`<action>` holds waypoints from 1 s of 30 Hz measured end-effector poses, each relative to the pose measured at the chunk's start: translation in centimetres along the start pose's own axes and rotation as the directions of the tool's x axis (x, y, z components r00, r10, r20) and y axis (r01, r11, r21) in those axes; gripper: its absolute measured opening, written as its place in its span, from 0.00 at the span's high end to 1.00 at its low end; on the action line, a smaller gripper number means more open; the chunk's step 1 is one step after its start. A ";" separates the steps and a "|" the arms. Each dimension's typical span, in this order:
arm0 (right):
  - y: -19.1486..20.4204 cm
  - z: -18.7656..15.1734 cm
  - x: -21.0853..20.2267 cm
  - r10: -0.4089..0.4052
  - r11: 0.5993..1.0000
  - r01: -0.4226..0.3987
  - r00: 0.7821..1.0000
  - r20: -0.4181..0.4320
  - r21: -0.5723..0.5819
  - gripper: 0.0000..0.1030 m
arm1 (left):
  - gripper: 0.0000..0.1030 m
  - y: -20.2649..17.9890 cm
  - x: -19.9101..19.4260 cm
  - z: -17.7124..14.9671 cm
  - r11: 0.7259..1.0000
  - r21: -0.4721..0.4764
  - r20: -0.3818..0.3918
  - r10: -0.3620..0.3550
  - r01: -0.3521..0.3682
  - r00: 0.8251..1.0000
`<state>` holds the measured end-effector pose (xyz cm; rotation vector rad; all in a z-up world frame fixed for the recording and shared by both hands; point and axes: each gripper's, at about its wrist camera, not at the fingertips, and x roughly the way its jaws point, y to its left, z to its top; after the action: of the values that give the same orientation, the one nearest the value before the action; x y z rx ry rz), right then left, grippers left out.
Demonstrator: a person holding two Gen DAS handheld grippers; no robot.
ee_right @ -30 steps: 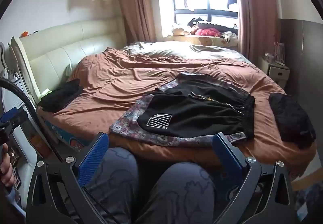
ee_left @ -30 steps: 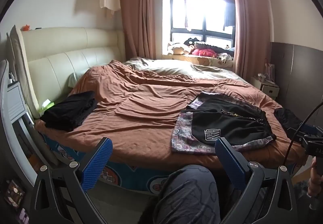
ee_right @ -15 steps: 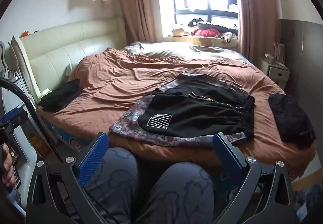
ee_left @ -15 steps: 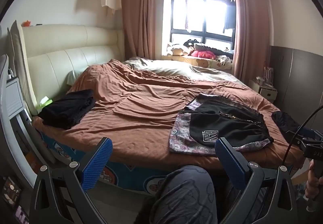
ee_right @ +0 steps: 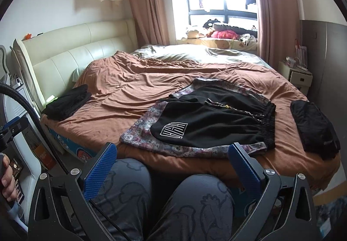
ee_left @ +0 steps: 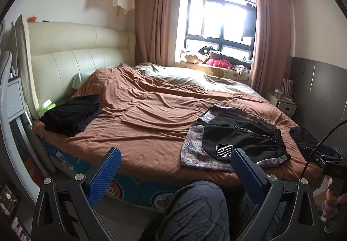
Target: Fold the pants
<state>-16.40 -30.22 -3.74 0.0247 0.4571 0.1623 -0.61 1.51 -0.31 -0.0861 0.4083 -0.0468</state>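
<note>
Black shorts (ee_right: pixel 214 123) with a white logo lie flat on a patterned cloth (ee_right: pixel 138 134) near the front edge of the bed; they also show in the left wrist view (ee_left: pixel 240 139). My left gripper (ee_left: pixel 175 158) is open and empty, held back from the bed above my knee. My right gripper (ee_right: pixel 173 154) is open and empty, above my lap and just short of the shorts' near edge.
The bed has a rumpled brown cover (ee_right: pixel 138 80). A folded black garment (ee_right: pixel 67 102) lies at the left by the headboard, another dark garment (ee_right: pixel 312 128) at the right edge. A nightstand (ee_right: pixel 299 76) stands far right. My knees (ee_right: pixel 164 202) are below the grippers.
The left wrist view has tilted slightly upward and back, so the bed sits lower in frame. The right gripper has barely moved. Both grippers stay open.
</note>
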 end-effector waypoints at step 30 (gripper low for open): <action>0.4 -0.3 -0.2 -0.004 1.000 0.004 1.000 -0.002 -0.004 0.00 | 0.03 0.2 -0.4 -0.2 0.999 0.008 0.016 0.034 -0.034 0.999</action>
<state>-16.78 -29.90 -3.90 0.0202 0.4588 0.1591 -1.03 1.69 -0.39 -0.0708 0.3938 -0.0140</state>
